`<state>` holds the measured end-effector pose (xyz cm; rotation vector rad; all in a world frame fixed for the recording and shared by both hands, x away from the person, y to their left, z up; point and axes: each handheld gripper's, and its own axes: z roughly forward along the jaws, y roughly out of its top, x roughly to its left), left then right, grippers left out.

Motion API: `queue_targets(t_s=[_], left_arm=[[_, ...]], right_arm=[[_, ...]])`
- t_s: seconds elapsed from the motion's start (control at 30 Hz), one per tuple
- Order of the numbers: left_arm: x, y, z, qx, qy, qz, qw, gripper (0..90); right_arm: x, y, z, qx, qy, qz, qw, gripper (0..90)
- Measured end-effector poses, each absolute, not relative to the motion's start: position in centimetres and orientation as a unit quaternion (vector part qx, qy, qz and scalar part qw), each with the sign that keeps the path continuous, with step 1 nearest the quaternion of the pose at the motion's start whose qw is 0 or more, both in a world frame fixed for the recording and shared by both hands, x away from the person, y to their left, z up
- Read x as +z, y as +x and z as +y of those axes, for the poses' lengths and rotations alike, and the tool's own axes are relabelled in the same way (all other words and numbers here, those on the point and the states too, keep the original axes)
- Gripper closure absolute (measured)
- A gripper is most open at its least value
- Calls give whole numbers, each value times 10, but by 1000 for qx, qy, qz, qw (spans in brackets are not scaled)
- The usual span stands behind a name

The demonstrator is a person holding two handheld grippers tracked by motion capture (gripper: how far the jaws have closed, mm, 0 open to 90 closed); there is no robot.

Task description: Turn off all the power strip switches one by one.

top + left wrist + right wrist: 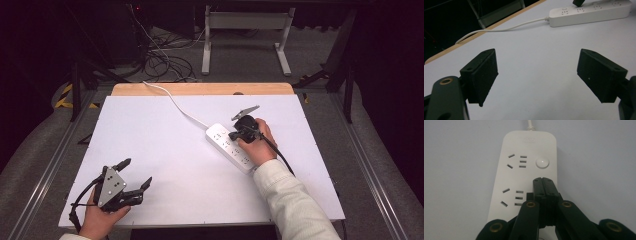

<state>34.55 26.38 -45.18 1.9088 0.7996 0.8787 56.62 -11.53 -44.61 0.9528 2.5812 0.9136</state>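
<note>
The person is working on a white power strip (231,146) lying on the white table (165,165), and the job looks to be pressing its round power button (542,162). The right gripper (543,180) is hovering low over the strip with its two black jaws pressed together and holding nothing, so the joined tips are forming a single blunt point. In the right gripper view that point is sitting just short of the button, which lies directly ahead of the tips and a little beyond them; the socket slots are running along the gripper's left side. Whether the tips are resting on the strip's top face or hanging slightly above it cannot be told. The approach and lining-up therefore seem done, while the press itself appears still to come: a short advance forward and a push down. The left gripper (131,176) is idling well apart, near the table's close edge, with its jaws spread wide and empty; from its own view the strip is lying far ahead and to its right, its white cord (499,29) trailing off toward the table's far edge.
</note>
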Motion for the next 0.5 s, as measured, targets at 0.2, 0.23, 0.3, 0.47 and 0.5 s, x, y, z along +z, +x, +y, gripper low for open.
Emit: queue_targets(t_s=[0.2,0.23,0.3,0.47,0.5], left_arm=[[-452,345,263,353,766,319,431,177],[-452,345,263,354,766,319,431,177],[-452,345,263,354,766,319,431,177],[-452,345,263,354,766,319,431,177],[-452,344,263,354,766,319,431,177]], right_arm=[[-445,565,-112,303,317,889,132,900],[-445,565,-112,301,320,888,133,900],[-445,566,-112,303,327,886,127,900],[-445,566,-113,304,331,885,121,900],[-445,567,-114,305,333,884,120,900]])
